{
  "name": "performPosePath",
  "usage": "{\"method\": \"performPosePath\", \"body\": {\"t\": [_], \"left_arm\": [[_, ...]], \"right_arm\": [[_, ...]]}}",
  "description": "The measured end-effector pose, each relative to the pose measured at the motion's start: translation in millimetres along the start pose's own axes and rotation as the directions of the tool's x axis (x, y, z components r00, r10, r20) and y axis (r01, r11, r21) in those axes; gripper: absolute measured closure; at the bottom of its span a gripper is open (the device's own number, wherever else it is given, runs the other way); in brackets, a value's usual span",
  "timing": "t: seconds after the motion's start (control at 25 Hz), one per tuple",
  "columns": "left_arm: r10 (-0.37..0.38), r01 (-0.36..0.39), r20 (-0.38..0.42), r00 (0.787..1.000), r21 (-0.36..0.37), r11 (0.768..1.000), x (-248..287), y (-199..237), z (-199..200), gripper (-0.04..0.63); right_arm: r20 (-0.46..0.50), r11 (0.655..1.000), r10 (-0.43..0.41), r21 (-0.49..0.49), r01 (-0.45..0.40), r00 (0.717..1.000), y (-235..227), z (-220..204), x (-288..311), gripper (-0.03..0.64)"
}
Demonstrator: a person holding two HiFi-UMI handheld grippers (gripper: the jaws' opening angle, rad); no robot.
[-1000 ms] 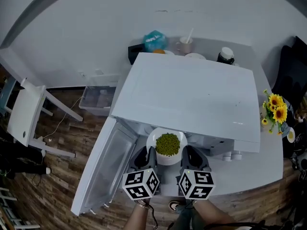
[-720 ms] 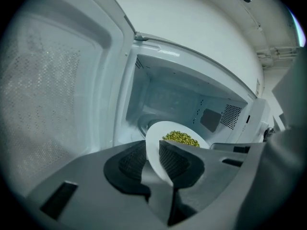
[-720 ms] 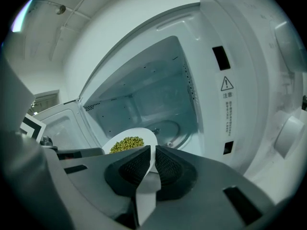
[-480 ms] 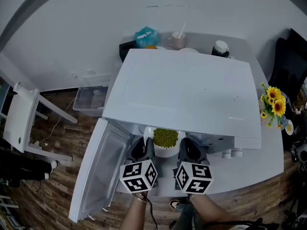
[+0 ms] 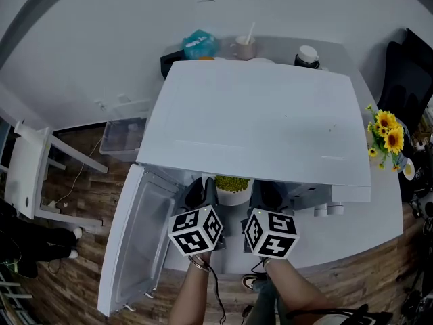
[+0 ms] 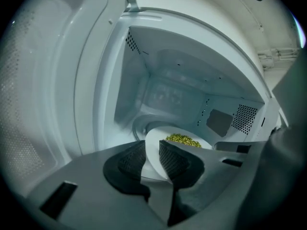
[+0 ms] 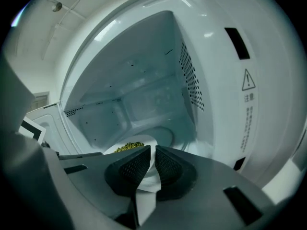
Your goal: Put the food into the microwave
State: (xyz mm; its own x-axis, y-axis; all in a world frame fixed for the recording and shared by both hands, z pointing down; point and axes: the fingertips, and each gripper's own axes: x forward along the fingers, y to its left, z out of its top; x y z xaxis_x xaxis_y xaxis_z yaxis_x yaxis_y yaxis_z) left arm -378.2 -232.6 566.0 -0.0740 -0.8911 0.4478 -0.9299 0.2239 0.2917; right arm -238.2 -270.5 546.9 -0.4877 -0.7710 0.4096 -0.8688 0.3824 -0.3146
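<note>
White plate point(image 5: 233, 196) of green peas point(image 5: 233, 183) is held in the mouth of the open microwave point(image 5: 257, 127). Left gripper point(image 6: 151, 157) is clamped on the plate's left rim and right gripper point(image 7: 151, 166) on its right rim. Door point(image 5: 139, 239) stands open on the left.

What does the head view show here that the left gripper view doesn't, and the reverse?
Only the head view: the microwave's top, sunflowers, a mug and a white chair. Only the left gripper view: the cavity's vent holes, and the left gripper shut on the plate at its rim. Both: the plate, its green food and the open door.
</note>
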Motion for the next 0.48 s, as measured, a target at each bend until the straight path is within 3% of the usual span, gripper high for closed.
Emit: {"method": "performPosePath", "body": {"t": [0.48], "left_arm": [[0.041,-0.042,0.008,0.999,0.033,0.999,16,0,3,0.509]], "right_arm": [[-0.018,0.999,-0.048,-0.005,0.048,0.999,-6,-3,14,0.572]]}}
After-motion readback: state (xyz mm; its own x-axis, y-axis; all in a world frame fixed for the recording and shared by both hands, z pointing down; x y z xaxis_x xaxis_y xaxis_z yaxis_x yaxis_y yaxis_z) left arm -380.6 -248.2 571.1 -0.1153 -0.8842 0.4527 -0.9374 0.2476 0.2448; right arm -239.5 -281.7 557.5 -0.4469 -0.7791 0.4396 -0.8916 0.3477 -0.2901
